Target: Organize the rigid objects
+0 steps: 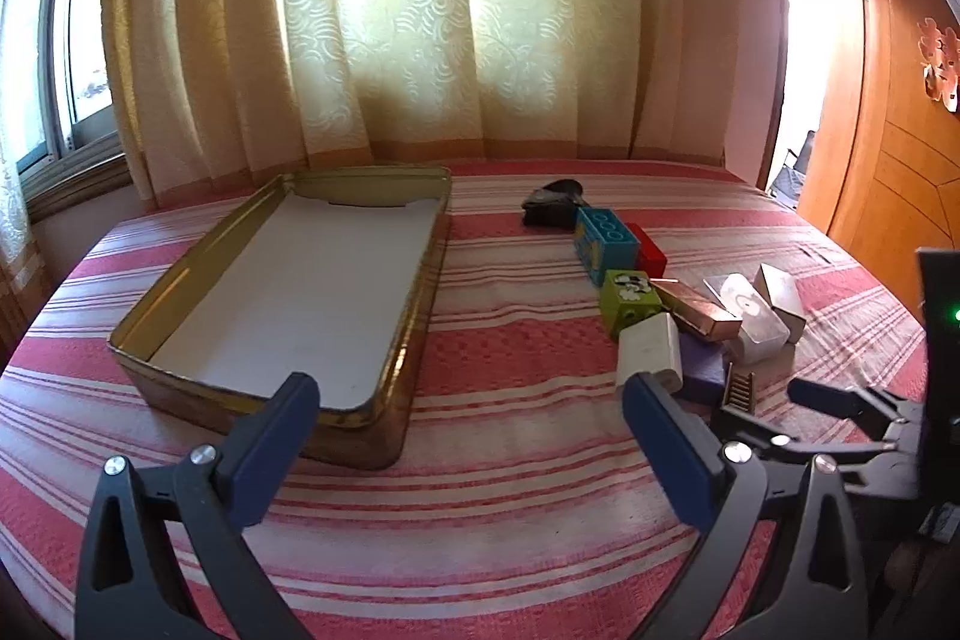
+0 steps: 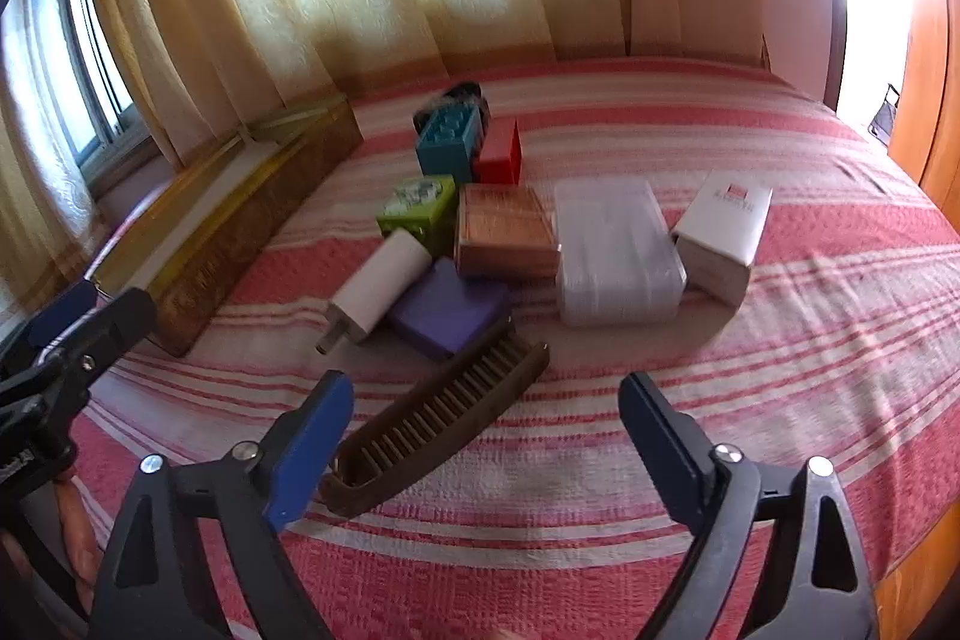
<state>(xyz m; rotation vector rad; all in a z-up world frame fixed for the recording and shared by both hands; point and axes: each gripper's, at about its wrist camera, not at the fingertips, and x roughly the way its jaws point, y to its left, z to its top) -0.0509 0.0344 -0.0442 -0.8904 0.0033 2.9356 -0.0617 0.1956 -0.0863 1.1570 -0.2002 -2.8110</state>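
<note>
An open gold tin (image 1: 180, 316) with a white floor lies on the striped cloth, left of a cluster of objects; it also shows in the right wrist view (image 2: 240, 232). The cluster holds a brown comb (image 2: 438, 418), a white charger (image 2: 378, 292), a purple block (image 2: 450, 310), a green brick (image 2: 420, 208), a blue brick (image 2: 450, 142), a red brick (image 2: 501, 154), a copper box (image 2: 504, 232), a clear case (image 2: 612, 250) and a white box (image 2: 720, 232). My left gripper (image 1: 471, 412) is open and empty, just in front of the tin. My right gripper (image 2: 486, 418) is open, with the comb between and just ahead of its fingers.
A black object (image 1: 552, 202) lies behind the blue brick. Curtains (image 1: 420, 10) hang behind the table, a window (image 1: 54, 40) at the left, a wooden door (image 1: 888, 130) at the right. The right gripper shows in the left wrist view (image 1: 780, 400).
</note>
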